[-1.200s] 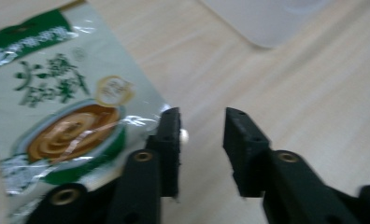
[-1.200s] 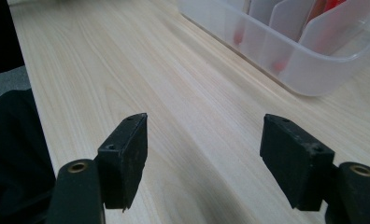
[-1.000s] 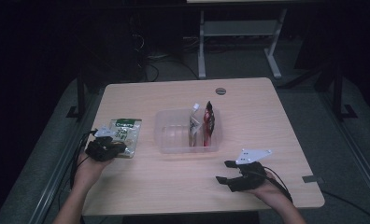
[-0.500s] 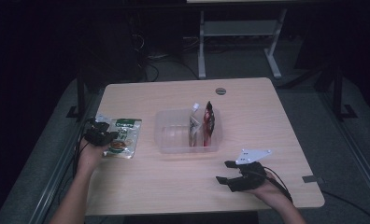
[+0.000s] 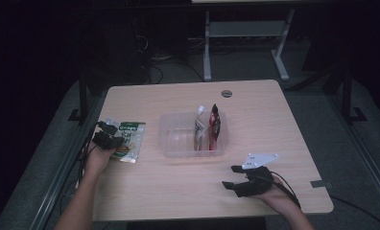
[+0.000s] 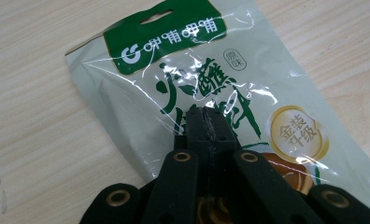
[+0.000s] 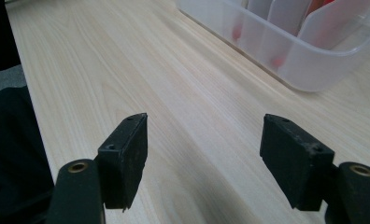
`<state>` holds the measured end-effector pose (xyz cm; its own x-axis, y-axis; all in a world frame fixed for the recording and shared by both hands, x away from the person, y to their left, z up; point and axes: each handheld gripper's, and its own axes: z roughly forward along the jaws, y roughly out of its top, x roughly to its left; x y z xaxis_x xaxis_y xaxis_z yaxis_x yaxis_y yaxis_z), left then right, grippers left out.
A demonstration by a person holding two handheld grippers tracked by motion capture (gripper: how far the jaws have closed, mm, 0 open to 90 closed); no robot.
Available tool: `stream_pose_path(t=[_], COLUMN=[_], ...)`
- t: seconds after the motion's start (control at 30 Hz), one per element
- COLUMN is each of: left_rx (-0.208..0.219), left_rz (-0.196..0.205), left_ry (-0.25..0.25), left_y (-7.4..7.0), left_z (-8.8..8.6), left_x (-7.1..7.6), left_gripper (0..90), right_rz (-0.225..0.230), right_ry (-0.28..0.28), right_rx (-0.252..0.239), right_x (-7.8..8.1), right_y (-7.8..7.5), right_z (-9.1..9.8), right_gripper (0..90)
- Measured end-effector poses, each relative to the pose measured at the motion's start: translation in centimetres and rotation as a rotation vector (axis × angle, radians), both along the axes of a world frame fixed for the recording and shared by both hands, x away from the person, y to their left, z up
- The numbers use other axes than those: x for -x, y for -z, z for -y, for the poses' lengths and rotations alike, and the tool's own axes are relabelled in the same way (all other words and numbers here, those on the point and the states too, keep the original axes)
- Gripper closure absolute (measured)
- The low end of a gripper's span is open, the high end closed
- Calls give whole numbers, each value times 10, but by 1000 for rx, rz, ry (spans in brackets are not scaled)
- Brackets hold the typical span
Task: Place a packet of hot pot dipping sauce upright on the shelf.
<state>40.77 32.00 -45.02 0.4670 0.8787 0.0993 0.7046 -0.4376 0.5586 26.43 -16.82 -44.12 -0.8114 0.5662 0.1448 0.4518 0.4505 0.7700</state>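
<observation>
The snack bag (image 5: 127,141) lies flat at the desk's (image 5: 274,124) left edge, left tongs (image 6: 205,116) pinched shut on its film. Looks light, floppy and slick, so I'd grab a sealed edge. Right tongs (image 7: 204,158) sit wide apart, empty, near the tub (image 5: 178,143).

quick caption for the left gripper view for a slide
Left gripper, jaws closed together, over a green-and-cream snack pouch lying flat on the wooden table.

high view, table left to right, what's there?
left gripper → green snack pouch → clear plastic bin → pale packet → red packet → right gripper
</observation>
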Motion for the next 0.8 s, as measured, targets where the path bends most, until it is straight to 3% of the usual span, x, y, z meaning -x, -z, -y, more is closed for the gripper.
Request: stream_pose_path(t=[0.07, 0.23, 0.33, 0.47, 0.57, 0.8], left_rx=[-12, 58, 52, 94, 102, 120], left_rz=[-5, -43, -50, -92, -124, -153], left_ry=[11, 37, 68, 99, 131, 174], left_y=[1, 0, -1, -2, -3, -4], left_z=[2, -3, -2, -6, -6, -12], left_x=[0, 2, 5, 11, 22, 53], left_gripper=[900, 900, 900, 900, 900, 900], right_rz=[-1, -5, -7, -7, -6, -6], right_ry=[-2, -2, -1, 2, 5, 7], right_rx=[1, 2, 2, 3, 2, 2], right_x=[0, 0, 0, 0, 0, 1], right_y=[0, 0, 1, 1, 0, -1], right_z=[0, 0, 0, 0, 1, 2], right_gripper=[315, 315, 316, 316, 316, 316])
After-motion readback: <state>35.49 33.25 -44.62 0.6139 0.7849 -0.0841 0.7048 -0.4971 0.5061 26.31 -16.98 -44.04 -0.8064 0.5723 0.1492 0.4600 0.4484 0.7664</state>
